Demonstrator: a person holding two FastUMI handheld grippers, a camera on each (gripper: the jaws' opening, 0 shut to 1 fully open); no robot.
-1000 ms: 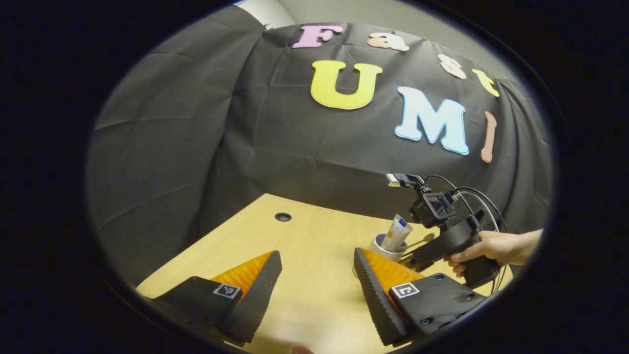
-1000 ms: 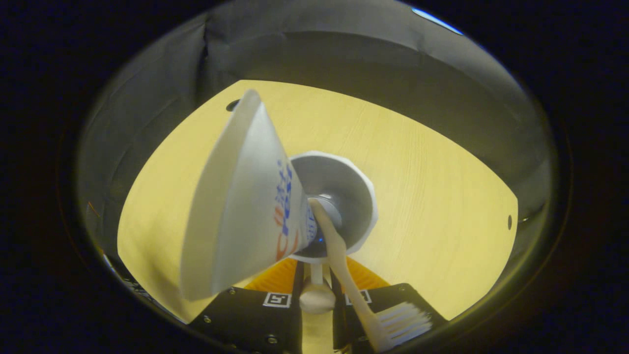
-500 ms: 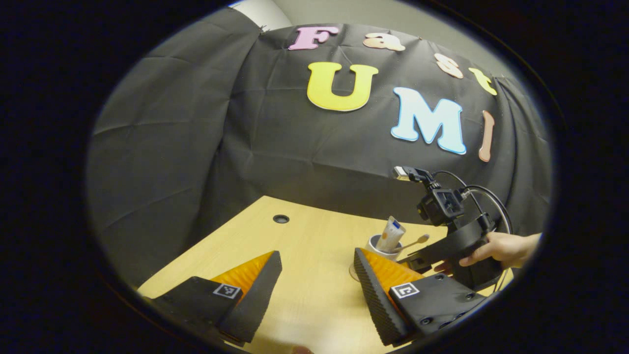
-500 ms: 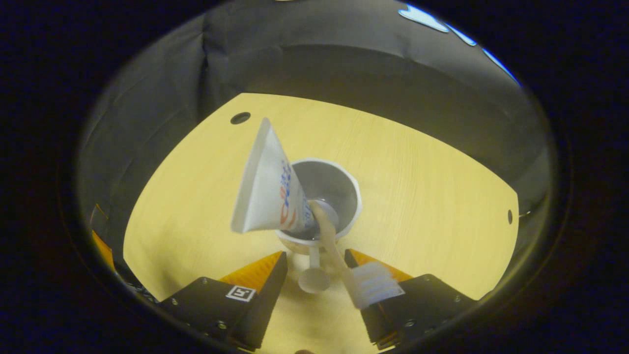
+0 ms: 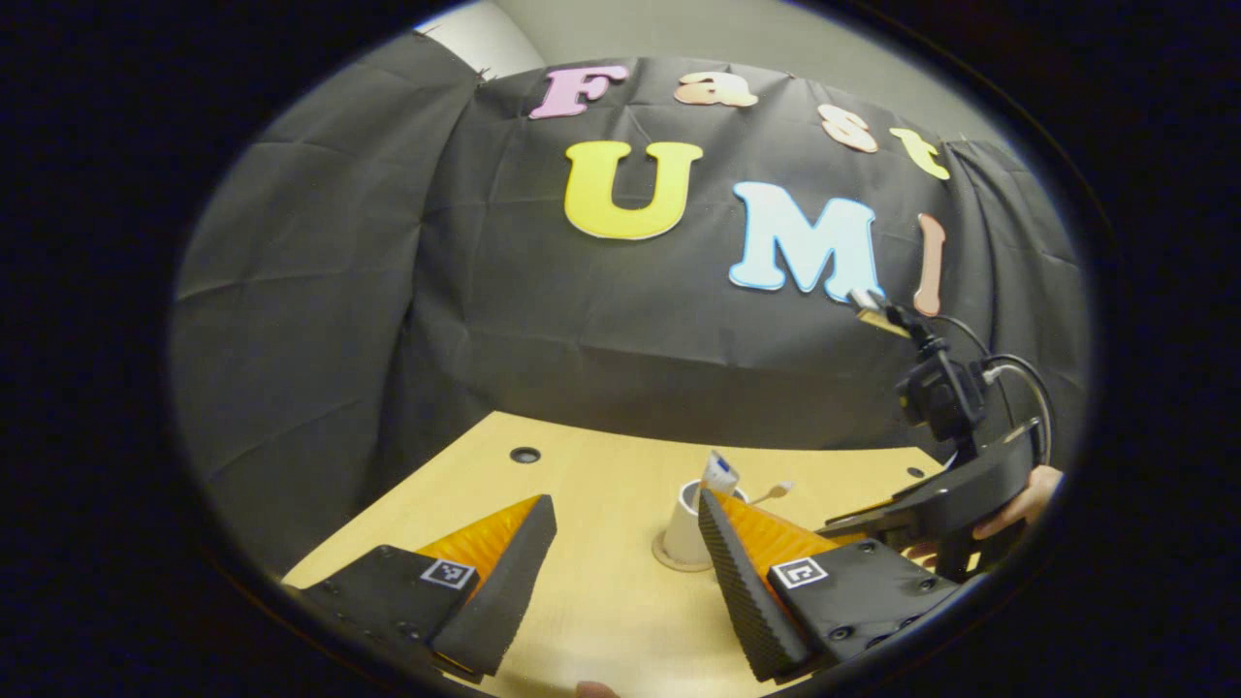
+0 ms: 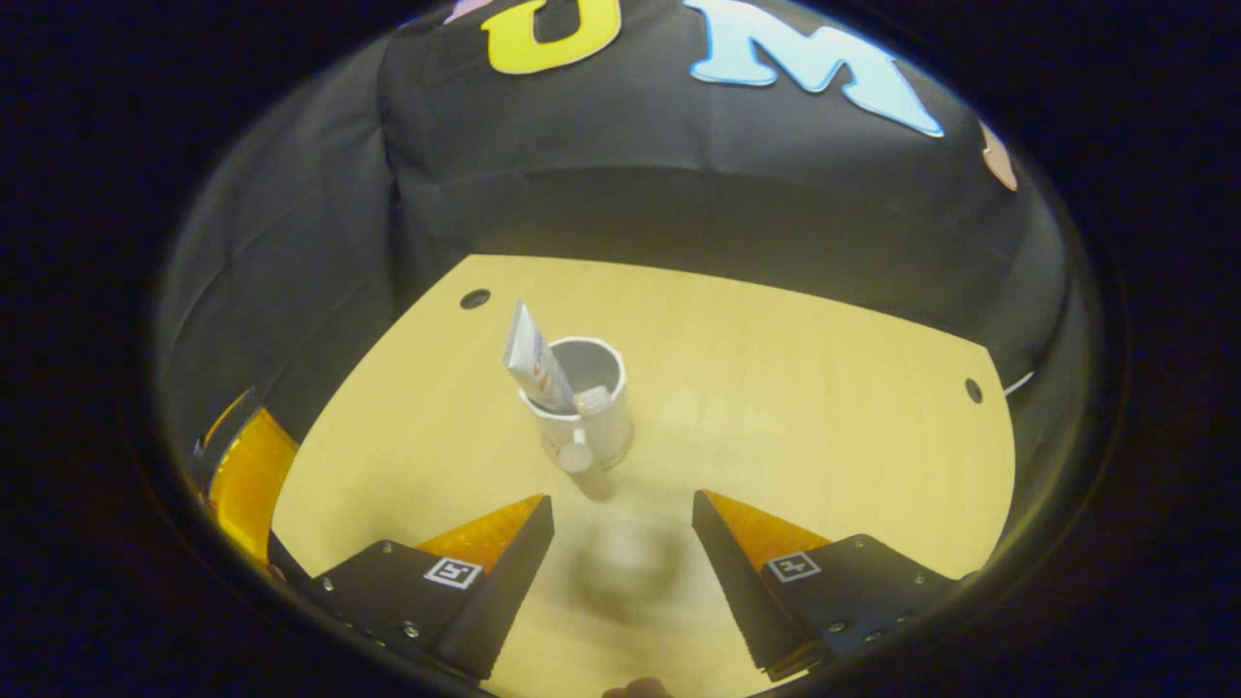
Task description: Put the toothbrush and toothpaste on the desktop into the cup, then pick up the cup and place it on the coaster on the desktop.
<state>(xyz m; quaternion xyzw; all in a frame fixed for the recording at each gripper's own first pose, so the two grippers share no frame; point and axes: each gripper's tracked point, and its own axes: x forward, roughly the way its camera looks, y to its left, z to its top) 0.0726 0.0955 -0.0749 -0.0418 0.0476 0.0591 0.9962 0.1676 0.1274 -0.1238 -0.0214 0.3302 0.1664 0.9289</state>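
Observation:
A white cup [image 6: 593,417] stands upright in the middle of the wooden desk [image 6: 795,388], and a round knob sticks out of its near side. The toothpaste tube [image 6: 531,357] leans out of it to the left, and the toothbrush head [image 6: 592,397] rests at the rim. In the left gripper view the cup [image 5: 684,523] sits on a tan coaster [image 5: 667,563], with the toothpaste [image 5: 719,473] and toothbrush [image 5: 776,491] poking out. My right gripper [image 6: 620,514] is open, a short way back from the cup. My left gripper [image 5: 625,514] is open with nothing between its fingers.
In the left gripper view a hand [image 5: 1018,492] holds the right gripper [image 5: 863,519] to the right of the cup. The desk has small round holes [image 6: 474,299] near its far corners. Black cloth walls close the desk's far sides. A finger of the left gripper [image 6: 242,475] shows at the left edge.
My right gripper, shut on the cup's knob a second ago, has opened and drawn back and up from the cup. The left gripper has shifted slightly and stays open.

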